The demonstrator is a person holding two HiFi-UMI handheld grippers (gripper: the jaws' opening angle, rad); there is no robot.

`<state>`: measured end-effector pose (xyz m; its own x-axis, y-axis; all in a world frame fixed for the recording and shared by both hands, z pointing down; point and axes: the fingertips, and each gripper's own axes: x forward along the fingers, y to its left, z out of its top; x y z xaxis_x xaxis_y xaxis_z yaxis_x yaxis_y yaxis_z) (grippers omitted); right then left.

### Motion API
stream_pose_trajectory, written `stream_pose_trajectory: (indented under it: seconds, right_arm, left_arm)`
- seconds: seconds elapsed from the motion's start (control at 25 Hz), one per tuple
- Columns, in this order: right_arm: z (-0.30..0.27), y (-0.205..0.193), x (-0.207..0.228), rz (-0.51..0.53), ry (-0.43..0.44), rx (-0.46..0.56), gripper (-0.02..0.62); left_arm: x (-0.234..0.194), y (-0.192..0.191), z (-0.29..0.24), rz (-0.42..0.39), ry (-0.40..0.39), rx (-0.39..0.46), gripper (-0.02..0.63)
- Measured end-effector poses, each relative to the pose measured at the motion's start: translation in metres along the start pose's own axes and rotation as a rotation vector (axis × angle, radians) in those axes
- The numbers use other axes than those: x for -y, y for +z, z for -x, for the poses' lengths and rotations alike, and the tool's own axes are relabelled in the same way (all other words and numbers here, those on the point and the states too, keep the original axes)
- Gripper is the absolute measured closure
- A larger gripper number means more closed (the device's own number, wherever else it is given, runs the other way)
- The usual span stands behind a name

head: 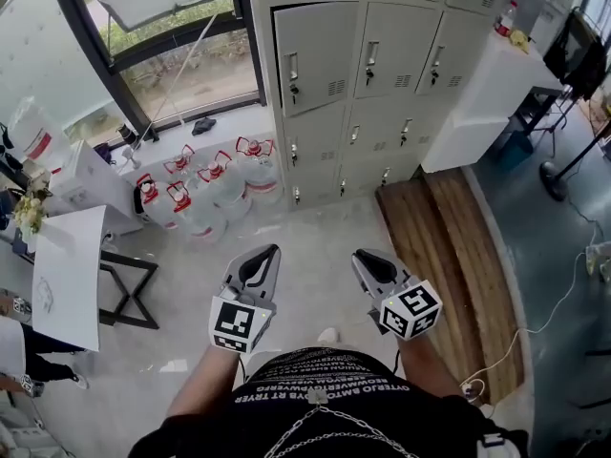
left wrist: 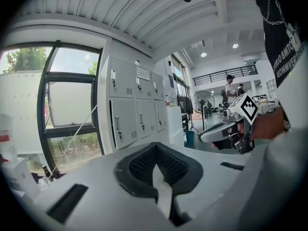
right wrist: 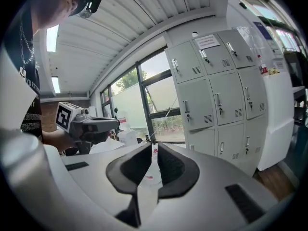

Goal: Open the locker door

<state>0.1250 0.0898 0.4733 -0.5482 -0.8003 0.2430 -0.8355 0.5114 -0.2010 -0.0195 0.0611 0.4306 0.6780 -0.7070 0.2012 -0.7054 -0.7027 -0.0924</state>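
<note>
—Grey plastic shells and black ribbed pads; the left gripper [left wrist: 154, 147] has its jaws together at the tips, with nothing between them.
—And the right gripper [right wrist: 155, 150]?
—Same build; its jaws stand a narrow slit apart, and only the room behind shows through the slit.
—Where is the locker door [head: 316, 58] relative to them?
—Well ahead of both, across the pale floor [head: 305, 225]; in the head view the two grippers are low and side by side near the person's body, jaws pointing towards the lockers [head: 401, 41].
—How does the door sit?
—Upright, long axis vertical; a tall rectangle of light grey painted sheet metal; its face is turned out to the room, towards the jaws; it is shut flush in its frame; which door of the bank is meant I cannot tell.
—Fittings?
—A slim vertical metal handle with a lock under it at the left edge; a small louvred vent at the lower right.
—Around the bank?
—Clear water jugs [head: 215, 194] with red tops stand on the floor at its left in the head view, below the window [head: 181, 65]; a white counter [head: 482, 93] stands against its right; wooden boards [head: 449, 256] lie in front on that side.
</note>
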Motion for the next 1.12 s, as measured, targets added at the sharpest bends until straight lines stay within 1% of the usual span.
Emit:
stream_pose_trajectory:
  seconds: [0.12, 0.2, 0.4, 0.52, 0.68, 0.92, 1.12]
  right_arm:
    - [-0.005, 0.006, 0.018, 0.016, 0.027, -0.006, 0.561]
    - [-0.010, 0.007, 0.026, 0.008, 0.040, -0.005, 0.561]
    - [-0.035, 0.011, 0.025, 0.007, 0.097, -0.010, 0.561]
    - [-0.052, 0.014, 0.026, 0.010, 0.121, -0.017, 0.561]
    - [-0.071, 0.016, 0.044, -0.002, 0.094, -0.029, 0.561]
    - [-0.117, 0.040, 0.070, 0.002, 0.055, -0.042, 0.561]
    - [-0.160, 0.058, 0.098, -0.005, 0.025, -0.033, 0.561]
  left_arm:
    - [0.000, 0.003, -0.010, 0.001, 0.026, -0.005, 0.607]
    - [-0.002, -0.001, -0.012, 0.006, 0.042, -0.021, 0.607]
    - [-0.023, -0.014, -0.011, 0.031, 0.093, -0.059, 0.607]
    - [-0.033, -0.020, -0.017, 0.041, 0.103, -0.072, 0.607]
    - [-0.050, -0.026, -0.043, 0.053, 0.079, -0.077, 0.607]
    - [-0.096, -0.005, -0.100, 0.038, 0.029, -0.033, 0.607]
    - [-0.132, 0.002, -0.149, 0.026, -0.019, -0.028, 0.607]
